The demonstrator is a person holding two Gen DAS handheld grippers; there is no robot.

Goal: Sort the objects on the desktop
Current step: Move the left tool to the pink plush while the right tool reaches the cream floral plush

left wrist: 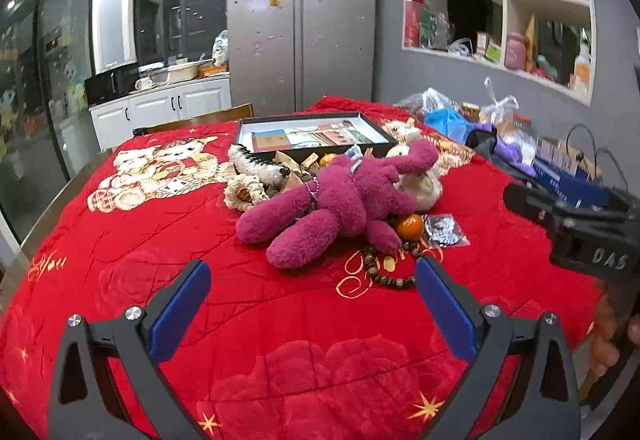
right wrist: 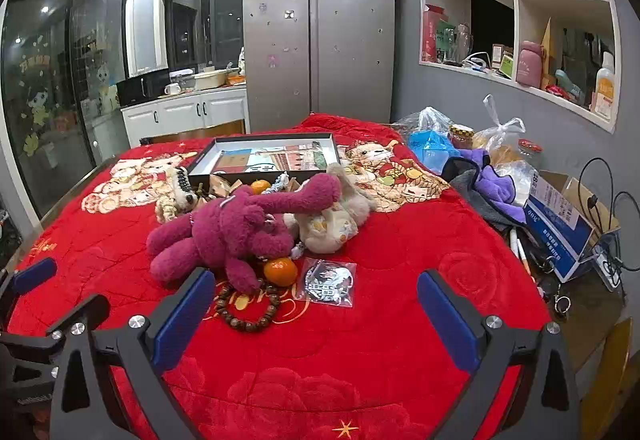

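Both grippers, left (left wrist: 313, 306) and right (right wrist: 316, 314), are fully released, grasping nothing, low in frame; the magenta plush bear (right wrist: 236, 230) lies at centre on the red quilted cloth (right wrist: 360, 360).

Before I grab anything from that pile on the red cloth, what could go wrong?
The pink plush bear lies over the bead bracelet and against the near tangerine. Lifting it could drag the beads or roll the fruit away. The cream plush lies under its arm, so it may come along too.
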